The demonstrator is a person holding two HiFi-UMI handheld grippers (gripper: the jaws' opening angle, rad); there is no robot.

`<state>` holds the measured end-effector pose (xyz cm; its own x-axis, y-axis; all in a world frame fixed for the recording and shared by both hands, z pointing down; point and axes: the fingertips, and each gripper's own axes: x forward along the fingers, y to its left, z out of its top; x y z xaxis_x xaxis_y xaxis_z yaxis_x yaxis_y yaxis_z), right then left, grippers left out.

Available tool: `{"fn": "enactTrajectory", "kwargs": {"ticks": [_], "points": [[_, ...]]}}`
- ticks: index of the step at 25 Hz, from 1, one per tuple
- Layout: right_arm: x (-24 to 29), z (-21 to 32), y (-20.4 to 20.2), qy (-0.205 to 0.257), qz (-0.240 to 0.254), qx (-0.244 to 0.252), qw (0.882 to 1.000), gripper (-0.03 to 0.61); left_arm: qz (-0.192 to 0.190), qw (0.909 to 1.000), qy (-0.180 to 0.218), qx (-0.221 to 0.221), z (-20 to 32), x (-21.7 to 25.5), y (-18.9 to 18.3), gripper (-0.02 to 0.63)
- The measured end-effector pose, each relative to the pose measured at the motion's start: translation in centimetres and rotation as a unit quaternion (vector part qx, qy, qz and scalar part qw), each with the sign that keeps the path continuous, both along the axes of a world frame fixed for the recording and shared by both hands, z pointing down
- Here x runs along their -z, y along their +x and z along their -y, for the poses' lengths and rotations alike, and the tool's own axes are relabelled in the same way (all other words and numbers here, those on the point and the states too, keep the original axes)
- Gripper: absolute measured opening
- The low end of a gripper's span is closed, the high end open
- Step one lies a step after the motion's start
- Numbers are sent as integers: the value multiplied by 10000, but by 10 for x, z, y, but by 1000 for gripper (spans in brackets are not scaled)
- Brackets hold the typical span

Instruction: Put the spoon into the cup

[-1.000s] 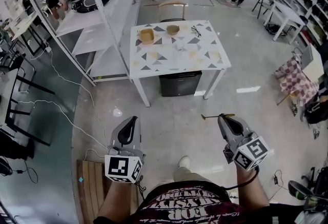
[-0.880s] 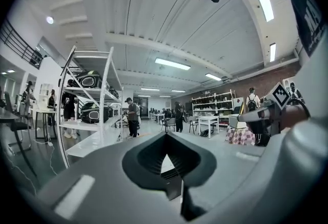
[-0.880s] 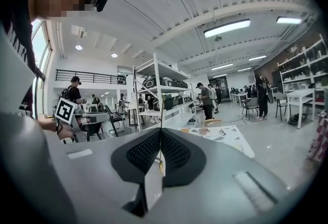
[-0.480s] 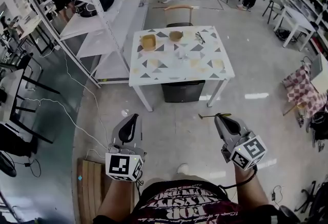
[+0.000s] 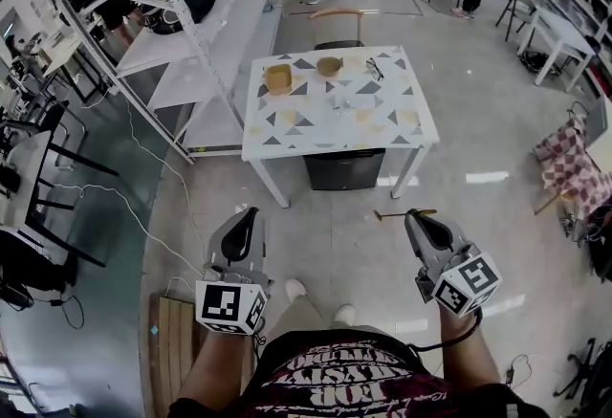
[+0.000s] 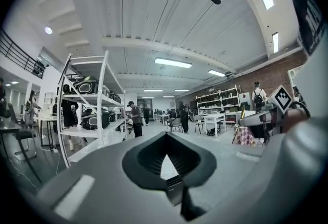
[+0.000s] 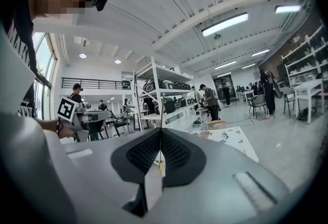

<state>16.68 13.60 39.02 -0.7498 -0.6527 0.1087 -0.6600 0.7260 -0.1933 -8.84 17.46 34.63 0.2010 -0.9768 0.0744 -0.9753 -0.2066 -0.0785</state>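
Observation:
A thin golden spoon (image 5: pixel 394 214) sticks out sideways from my right gripper (image 5: pixel 418 215), whose jaws are shut on it low over the floor. In the right gripper view the spoon (image 7: pixel 162 130) stands as a narrow edge between the closed pads. At the left, my left gripper (image 5: pixel 251 213) has its jaws together and holds nothing. Ahead is a white table (image 5: pixel 402 124) with a triangle pattern. On its far side sit a tan cup (image 5: pixel 277 77) and a second tan cup (image 5: pixel 328 65). Both grippers are well short of the table.
Black glasses (image 5: pixel 373 69) and a small clear object (image 5: pixel 337 100) lie on the table. A dark box (image 5: pixel 344 169) stands under it and a wooden chair (image 5: pixel 337 16) behind it. A white shelf rack (image 5: pixel 191 33) runs along the left, with cables on the floor and a wooden pallet (image 5: pixel 172 349).
The table has shifted and stands a little closer in the head view, as the person steps toward it. Both grippers keep their pose, and the spoon stays in the right one.

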Motion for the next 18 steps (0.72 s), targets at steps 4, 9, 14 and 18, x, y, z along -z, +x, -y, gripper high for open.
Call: {"fn": "enactTrajectory", "kwargs": {"ticks": [4, 9, 14, 18], "points": [[0, -2, 8, 22, 2, -126, 9999, 34, 110, 9999, 9, -86, -1, 0, 4, 0], [0, 1, 10, 46, -85, -245, 9997, 34, 26, 9999, 11, -152, 9, -5, 0, 0], [-2, 11, 3, 20, -155, -303, 9994, 34, -31, 9996, -30, -281, 26, -15, -2, 0], [-1, 25, -7, 35, -166, -319, 9993, 34, -21, 9994, -26, -347, 41, -16, -7, 0]]}}
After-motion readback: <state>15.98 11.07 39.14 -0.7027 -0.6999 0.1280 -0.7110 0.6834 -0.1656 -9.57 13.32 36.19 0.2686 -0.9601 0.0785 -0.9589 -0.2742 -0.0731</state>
